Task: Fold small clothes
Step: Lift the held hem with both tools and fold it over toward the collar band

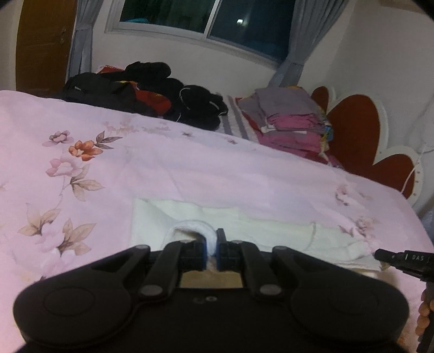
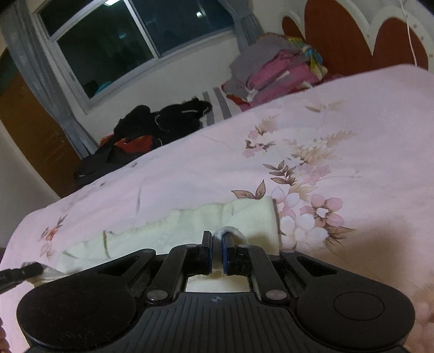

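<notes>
A small cream garment (image 1: pixel 190 214) lies flat on the pink floral bedspread (image 1: pixel 190 168), close to me. My left gripper (image 1: pixel 211 241) is shut on its white ribbed edge, which bulges up in a loop between the pads. In the right wrist view the same garment (image 2: pixel 244 214) spreads to the left, and my right gripper (image 2: pixel 216 240) is shut on another stretch of that white edge. Each gripper shows at the margin of the other's view: the right gripper (image 1: pixel 379 254) at the garment's right end, the left gripper (image 2: pixel 38 267) at its left end.
A heap of black and red clothes (image 1: pixel 152 92) lies at the bed's far side. A folded stack of grey and pink clothes (image 1: pixel 293 119) sits by the red and white headboard (image 1: pixel 352 130). Behind are a window (image 1: pixel 206 19), curtains and a wooden door (image 1: pixel 43 43).
</notes>
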The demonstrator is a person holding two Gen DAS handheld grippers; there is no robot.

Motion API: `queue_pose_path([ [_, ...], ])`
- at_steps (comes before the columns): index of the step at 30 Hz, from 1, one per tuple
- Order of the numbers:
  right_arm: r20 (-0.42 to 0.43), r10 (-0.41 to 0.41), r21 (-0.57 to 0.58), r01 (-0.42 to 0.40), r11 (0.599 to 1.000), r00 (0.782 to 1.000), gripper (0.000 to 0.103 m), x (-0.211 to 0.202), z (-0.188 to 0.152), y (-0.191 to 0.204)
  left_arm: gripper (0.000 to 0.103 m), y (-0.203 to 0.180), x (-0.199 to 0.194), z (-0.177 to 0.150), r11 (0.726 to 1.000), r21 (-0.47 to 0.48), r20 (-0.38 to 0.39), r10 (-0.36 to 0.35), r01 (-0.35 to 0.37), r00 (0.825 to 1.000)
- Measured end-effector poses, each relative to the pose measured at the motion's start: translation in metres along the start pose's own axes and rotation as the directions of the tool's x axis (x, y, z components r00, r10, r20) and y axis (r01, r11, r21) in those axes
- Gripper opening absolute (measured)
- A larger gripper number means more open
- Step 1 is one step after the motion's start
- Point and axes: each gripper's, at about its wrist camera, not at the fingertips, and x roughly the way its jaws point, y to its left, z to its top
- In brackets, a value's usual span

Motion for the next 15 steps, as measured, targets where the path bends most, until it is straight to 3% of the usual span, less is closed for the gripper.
queue_pose_path([
  [5, -0.026, -0.015, 0.036, 0.016, 0.999, 1.000, 0.007, 0.023, 0.007, -0.010, 0.007, 0.002, 0.029, 0.004, 0.999, 0.006, -0.047, 0.042, -0.042, 0.998],
  [8, -0.037, -0.024, 0.041, 0.026, 0.999, 0.999, 0.007, 0.032, 0.011, -0.013, 0.019, 0.001, 0.039, 0.008, 0.997, 0.020, -0.042, 0.079, -0.079, 0.996],
  [11, -0.027, -0.051, 0.011, 0.051, 0.999, 0.998, 0.007, 0.036, 0.012, -0.011, 0.052, 0.000, 0.039, 0.013, 0.991, 0.038, -0.007, 0.125, -0.125, 0.992],
  [12, -0.018, -0.057, 0.008, 0.057, 0.998, 0.998, 0.007, 0.036, 0.014, -0.011, 0.074, 0.001, 0.036, 0.015, 0.989, 0.037, 0.007, 0.143, -0.143, 0.990],
  [14, 0.001, -0.062, 0.017, 0.062, 0.998, 0.998, 0.018, 0.035, 0.018, -0.014, 0.077, 0.003, 0.028, 0.018, 0.989, 0.038, 0.037, 0.144, -0.145, 0.989],
  [15, 0.015, -0.063, 0.020, 0.063, 0.998, 0.998, 0.051, 0.033, 0.020, -0.015, 0.077, 0.004, 0.025, 0.019, 0.989, 0.052, 0.038, 0.134, -0.136, 0.990],
])
